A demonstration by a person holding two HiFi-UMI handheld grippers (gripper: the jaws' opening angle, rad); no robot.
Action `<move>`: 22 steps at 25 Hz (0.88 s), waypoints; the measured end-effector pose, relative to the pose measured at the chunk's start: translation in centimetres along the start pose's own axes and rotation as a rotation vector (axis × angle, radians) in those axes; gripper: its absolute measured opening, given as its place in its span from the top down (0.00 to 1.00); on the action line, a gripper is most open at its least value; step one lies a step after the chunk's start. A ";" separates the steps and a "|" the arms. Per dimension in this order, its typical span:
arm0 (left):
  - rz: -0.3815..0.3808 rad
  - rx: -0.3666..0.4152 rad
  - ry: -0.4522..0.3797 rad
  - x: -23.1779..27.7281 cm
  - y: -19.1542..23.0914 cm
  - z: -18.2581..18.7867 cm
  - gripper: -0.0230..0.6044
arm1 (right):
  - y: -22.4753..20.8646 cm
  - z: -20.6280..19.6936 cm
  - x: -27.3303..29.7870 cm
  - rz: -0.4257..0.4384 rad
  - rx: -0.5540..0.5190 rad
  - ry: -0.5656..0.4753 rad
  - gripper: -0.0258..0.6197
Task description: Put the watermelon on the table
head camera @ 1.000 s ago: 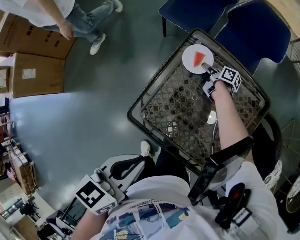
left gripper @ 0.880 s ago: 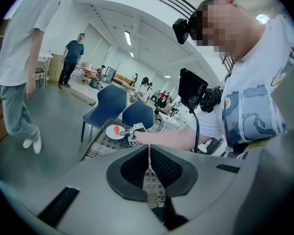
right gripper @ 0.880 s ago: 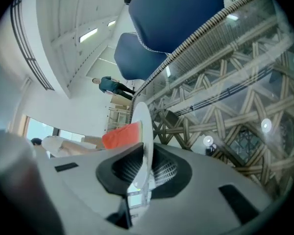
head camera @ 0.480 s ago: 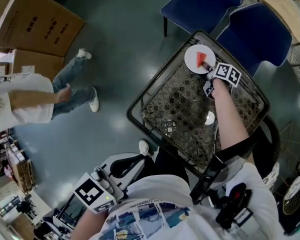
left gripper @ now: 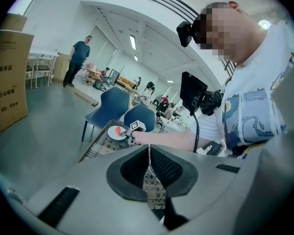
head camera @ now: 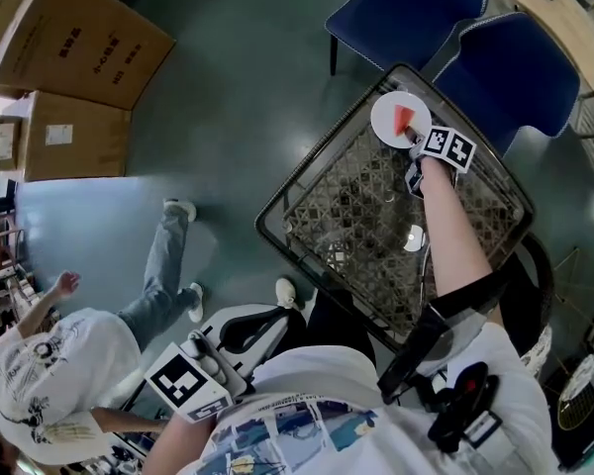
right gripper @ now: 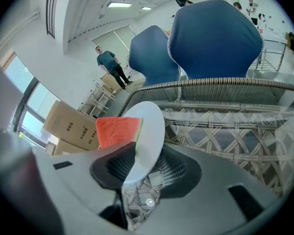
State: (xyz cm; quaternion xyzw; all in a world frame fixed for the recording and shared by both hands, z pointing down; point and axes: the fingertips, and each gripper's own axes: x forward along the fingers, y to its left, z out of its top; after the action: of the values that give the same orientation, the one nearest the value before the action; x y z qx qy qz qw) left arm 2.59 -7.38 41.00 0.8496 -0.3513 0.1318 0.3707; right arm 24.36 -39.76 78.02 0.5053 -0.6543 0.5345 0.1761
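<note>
A red watermelon slice (head camera: 403, 118) lies on a white plate (head camera: 384, 125), which sits at the far corner of a woven wire table (head camera: 277, 206). My right gripper (head camera: 414, 139) is at the plate's near edge. In the right gripper view the plate (right gripper: 149, 131) with the slice (right gripper: 118, 131) stands edge-on between the opening jaws of my right gripper (right gripper: 137, 177), with a gap on the right side. My left gripper (head camera: 267, 323) hangs low beside my body, away from the table. Seen in its own view, my left gripper (left gripper: 148, 160) is shut on nothing.
Two blue chairs (head camera: 396, 8) (head camera: 515, 67) stand just behind the table. Cardboard boxes (head camera: 79, 38) sit on the floor at the upper left. A person in a white shirt (head camera: 69, 364) is at the lower left. A wooden tabletop (head camera: 554, 8) shows at the top right.
My right hand has rolled beside the plate, its marker cube turning. The plate and slice stay at the table's far corner. The other person walked from the upper left down to the lower left.
</note>
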 end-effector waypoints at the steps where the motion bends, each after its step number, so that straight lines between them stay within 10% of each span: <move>1: 0.000 -0.003 -0.003 0.0 -0.2 0.3 0.93 | -0.1 0.3 -0.3 -0.006 -0.005 0.001 0.77; 22: -0.053 0.099 -0.038 -5.7 0.6 -0.1 0.93 | -2.5 -1.7 -6.5 -0.327 -0.247 -0.034 0.67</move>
State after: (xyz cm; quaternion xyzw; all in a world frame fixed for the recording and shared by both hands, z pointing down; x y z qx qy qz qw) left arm -1.88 -4.77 38.65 0.8783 -0.3285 0.1229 0.3248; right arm 28.78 -34.99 74.90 0.5885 -0.6268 0.4057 0.3100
